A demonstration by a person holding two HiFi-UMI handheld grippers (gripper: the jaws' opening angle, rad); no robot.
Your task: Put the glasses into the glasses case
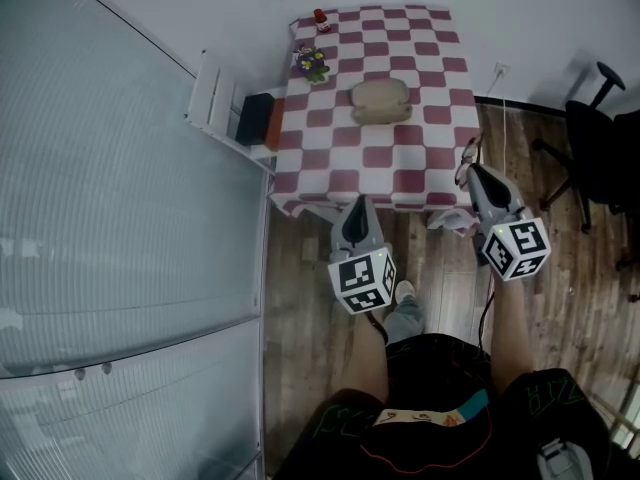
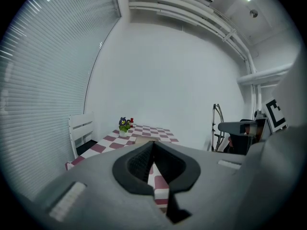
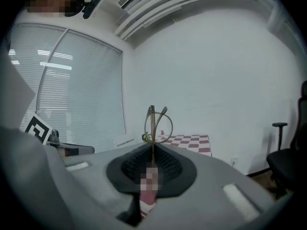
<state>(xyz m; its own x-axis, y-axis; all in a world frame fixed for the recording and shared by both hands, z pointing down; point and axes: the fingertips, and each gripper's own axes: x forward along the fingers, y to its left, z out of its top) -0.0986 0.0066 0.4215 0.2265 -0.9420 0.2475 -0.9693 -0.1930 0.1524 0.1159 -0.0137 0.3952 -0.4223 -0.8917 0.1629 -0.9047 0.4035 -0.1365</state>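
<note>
- The person stands on a wooden floor (image 1: 300, 318), a hand-held gripper in each hand, both short of the bench's near edge.
- The left hand-held gripper (image 1: 359, 208) points at the bench; in the left gripper view its jaws are pressed together with nothing between them.
- The right hand-held gripper (image 1: 474, 172) is level with the bench's near right corner. Its jaws pinch the glasses (image 1: 465, 161). In the right gripper view the thin frame (image 3: 156, 123) stands up out of the closed jaws, with one round lens showing above them.
- The bench (image 1: 420, 158) wears a red-and-white checked cloth.
- The tan glasses case (image 1: 381, 100) lies near the middle of the cloth, well apart from the glasses.
- A flower pot (image 1: 311, 64) stands at the far left of the cloth, and a small red object (image 1: 321, 19) sits beyond it at the far edge.
- A white chair (image 1: 212, 98) stands to the left of the bench and a black office chair (image 1: 598, 133) to the right.
</note>
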